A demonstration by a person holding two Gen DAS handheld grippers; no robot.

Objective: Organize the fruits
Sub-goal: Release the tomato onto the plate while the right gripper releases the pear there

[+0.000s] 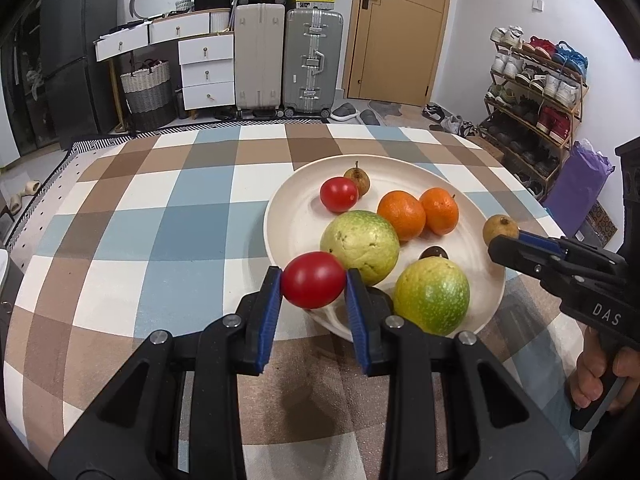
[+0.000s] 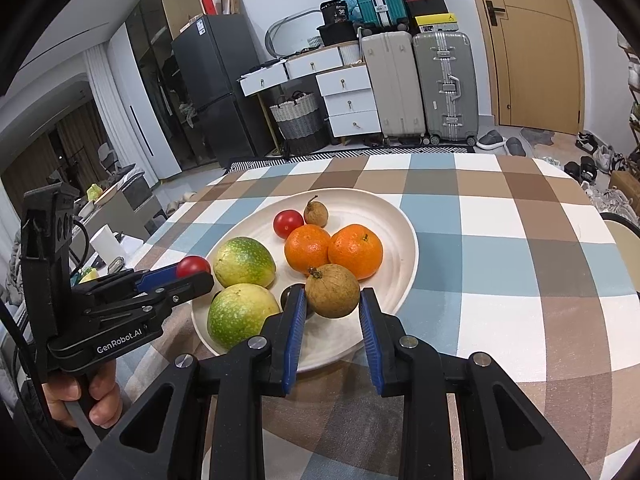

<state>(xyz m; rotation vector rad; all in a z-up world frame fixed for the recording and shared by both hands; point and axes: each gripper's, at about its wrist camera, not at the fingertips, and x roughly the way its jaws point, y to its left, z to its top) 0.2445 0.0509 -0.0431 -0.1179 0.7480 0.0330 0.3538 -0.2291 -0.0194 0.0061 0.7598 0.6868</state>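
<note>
A cream plate (image 1: 296, 216) (image 2: 400, 280) on the checked tablecloth holds two oranges (image 1: 401, 215) (image 2: 355, 251), two yellow-green fruits (image 1: 360, 247) (image 2: 243, 262), a red tomato (image 1: 338, 194) (image 2: 287, 222), a small brown fruit (image 1: 358, 178) (image 2: 315, 213) and a dark round object (image 1: 434, 253). My left gripper (image 1: 314, 282) (image 2: 196, 272) is shut on a second red tomato (image 1: 313, 279) (image 2: 193, 266) over the plate's near left rim. My right gripper (image 2: 333, 300) (image 1: 500, 240) is shut on a brown fruit (image 2: 332, 290) (image 1: 500, 229) above the plate's near right part.
The table (image 1: 160, 220) is covered by a blue, brown and white checked cloth. Beyond its far edge stand suitcases (image 1: 312, 60), white drawers (image 1: 206, 72) and a woven basket (image 1: 146, 92). A shoe rack (image 1: 536, 92) lines the right wall. A hand (image 2: 96, 396) holds the left gripper's handle.
</note>
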